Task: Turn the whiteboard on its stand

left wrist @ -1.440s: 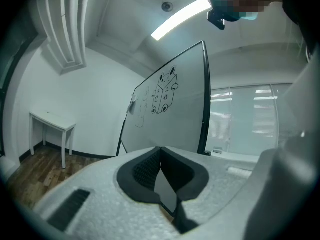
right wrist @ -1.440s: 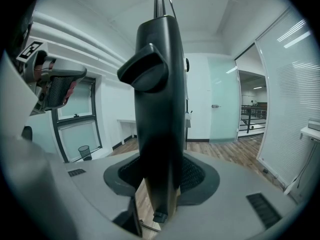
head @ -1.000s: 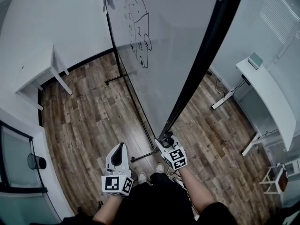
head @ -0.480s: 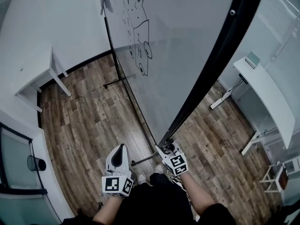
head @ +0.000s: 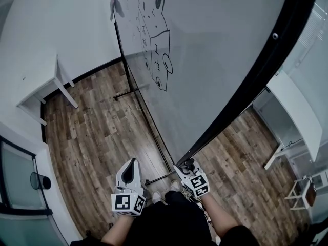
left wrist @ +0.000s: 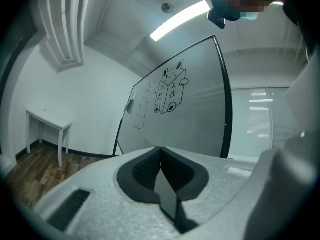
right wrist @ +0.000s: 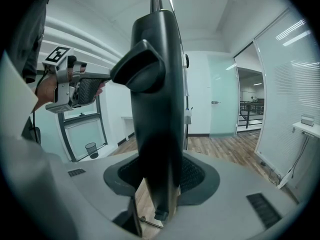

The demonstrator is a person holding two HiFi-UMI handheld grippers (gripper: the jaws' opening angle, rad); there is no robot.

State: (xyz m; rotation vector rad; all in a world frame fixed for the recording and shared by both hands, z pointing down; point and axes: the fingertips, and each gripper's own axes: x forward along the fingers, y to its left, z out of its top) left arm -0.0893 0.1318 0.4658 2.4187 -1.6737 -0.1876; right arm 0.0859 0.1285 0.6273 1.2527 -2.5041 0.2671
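Where the right gripper (head: 188, 163) bites: its jaws are clamped on the black border (head: 245, 88) of the whiteboard (head: 215, 55), held fairly wide by that border's thickness. In the right gripper view the dark edge stands upright between the pads (right wrist: 200, 175).
Left gripper (head: 132, 162): jaws pressed together, nothing between them, touching nothing.
Whiteboard: fills the upper centre and right of the head view, leaning over the wood floor (head: 97, 132). Its gripped long edge runs from lower centre to upper right, and its drawn face is turned to the upper left.
Stand foot (head: 125, 89): black bar on the floor at centre left.
Arms: the right forearm (head: 220, 214) rises from the bottom edge to the board's lower corner. The left gripper sits just beside it, pointing up the picture.
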